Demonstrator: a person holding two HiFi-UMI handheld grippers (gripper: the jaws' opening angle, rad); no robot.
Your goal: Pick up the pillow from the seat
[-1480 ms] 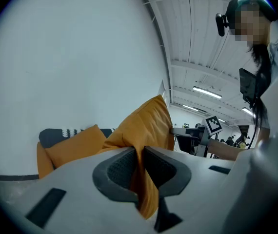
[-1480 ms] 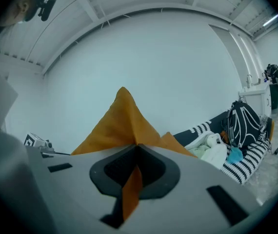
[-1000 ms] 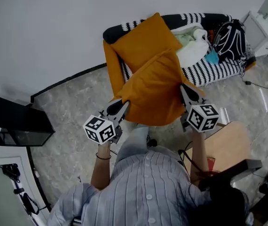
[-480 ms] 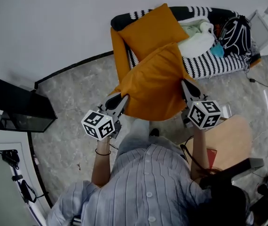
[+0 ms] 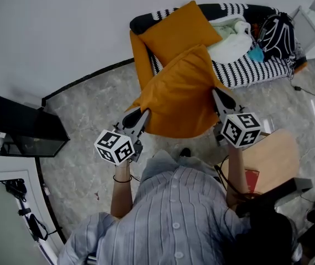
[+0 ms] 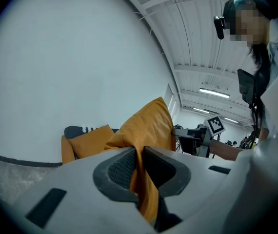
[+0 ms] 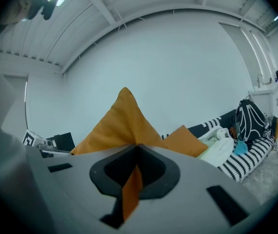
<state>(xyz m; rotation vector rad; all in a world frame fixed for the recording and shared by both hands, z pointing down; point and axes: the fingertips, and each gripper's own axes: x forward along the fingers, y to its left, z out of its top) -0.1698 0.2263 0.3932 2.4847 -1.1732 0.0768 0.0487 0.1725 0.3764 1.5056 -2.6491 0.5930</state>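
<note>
Left tool (image 5: 142, 115) and right tool (image 5: 218, 96) — both clamped on pillow (image 5: 182, 95).

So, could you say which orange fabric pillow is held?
The nearer orange fabric pillow, clamped by left gripper and right gripper; the other pillow rests on the striped sofa.

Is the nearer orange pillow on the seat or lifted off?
Lifted off. The pillow hangs between the left gripper and right gripper, each clamped on a corner, over the floor.
</note>
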